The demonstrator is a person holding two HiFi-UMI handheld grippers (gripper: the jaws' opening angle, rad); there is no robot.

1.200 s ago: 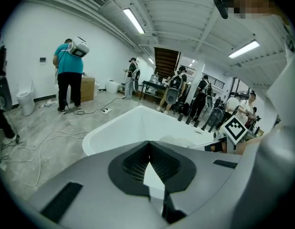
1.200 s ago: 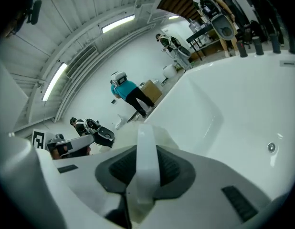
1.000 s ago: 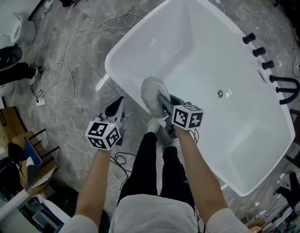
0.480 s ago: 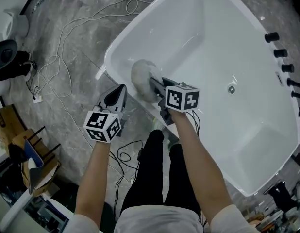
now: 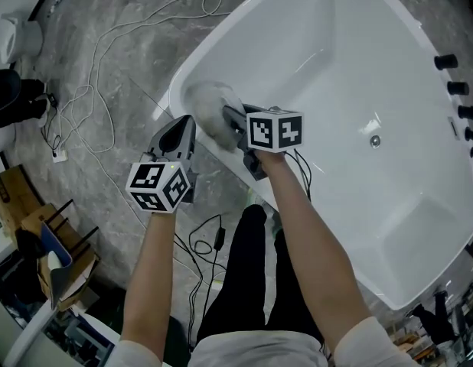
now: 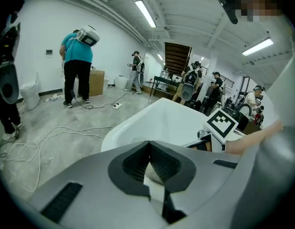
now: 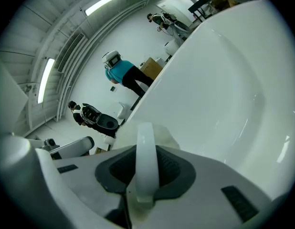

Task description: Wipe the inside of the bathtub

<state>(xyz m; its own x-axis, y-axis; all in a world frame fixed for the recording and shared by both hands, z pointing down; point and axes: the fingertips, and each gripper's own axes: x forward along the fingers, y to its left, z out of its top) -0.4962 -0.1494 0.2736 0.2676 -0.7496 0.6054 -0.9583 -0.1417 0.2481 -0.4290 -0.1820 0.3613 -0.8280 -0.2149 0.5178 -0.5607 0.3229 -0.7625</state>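
A white bathtub [image 5: 359, 67] fills the upper right of the head view. My right gripper [image 5: 230, 119] reaches over its near rim, shut on the white handle [image 7: 146, 161] of a round fluffy wiping pad [image 5: 210, 102]. The pad lies against the tub's inner wall at the left end, just under the rim. In the right gripper view the pad [image 7: 167, 136] shows past the handle, with the tub wall [image 7: 224, 89] behind it. My left gripper [image 5: 177, 134] hangs outside the tub over the floor, shut and holding nothing. Its tips [image 6: 149, 142] meet in front of the tub's rim [image 6: 162, 120].
White cables [image 5: 106, 90] and a black cable [image 5: 210, 243] trail over the grey floor left of the tub. The drain [image 5: 375, 141] and black tap fittings [image 5: 455, 86] sit at the tub's right side. Cardboard boxes [image 5: 14, 189] stand at lower left. Several people [image 6: 77, 66] stand in the room beyond.
My right gripper has carried the pad leftward along the near inner wall toward the tub's left end. The left gripper has stayed outside the tub, shifting only slightly.
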